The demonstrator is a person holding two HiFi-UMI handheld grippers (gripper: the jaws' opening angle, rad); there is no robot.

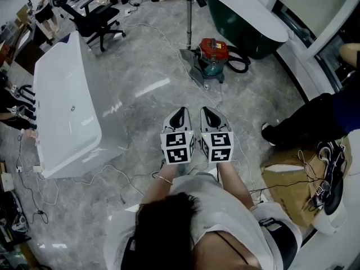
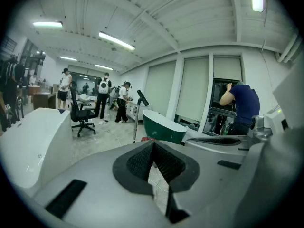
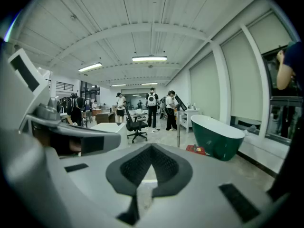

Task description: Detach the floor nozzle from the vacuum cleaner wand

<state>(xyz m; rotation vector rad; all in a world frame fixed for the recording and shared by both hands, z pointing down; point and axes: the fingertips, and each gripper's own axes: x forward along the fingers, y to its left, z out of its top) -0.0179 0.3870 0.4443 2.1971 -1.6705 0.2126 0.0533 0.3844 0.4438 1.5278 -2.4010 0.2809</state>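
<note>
Jaws of left gripper (image 1: 179, 117) and right gripper (image 1: 211, 116) are clenched empty, side by side; vacuum cleaner (image 1: 212, 54) stands far ahead on the floor (image 1: 140, 66).

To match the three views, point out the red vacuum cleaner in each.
Head view: red vacuum cleaner, upper centre.
Left gripper view: only a red sliver, at centre.
Right gripper view: right of centre, on the floor.
Shared landmark: green bathtub beside it.
</note>
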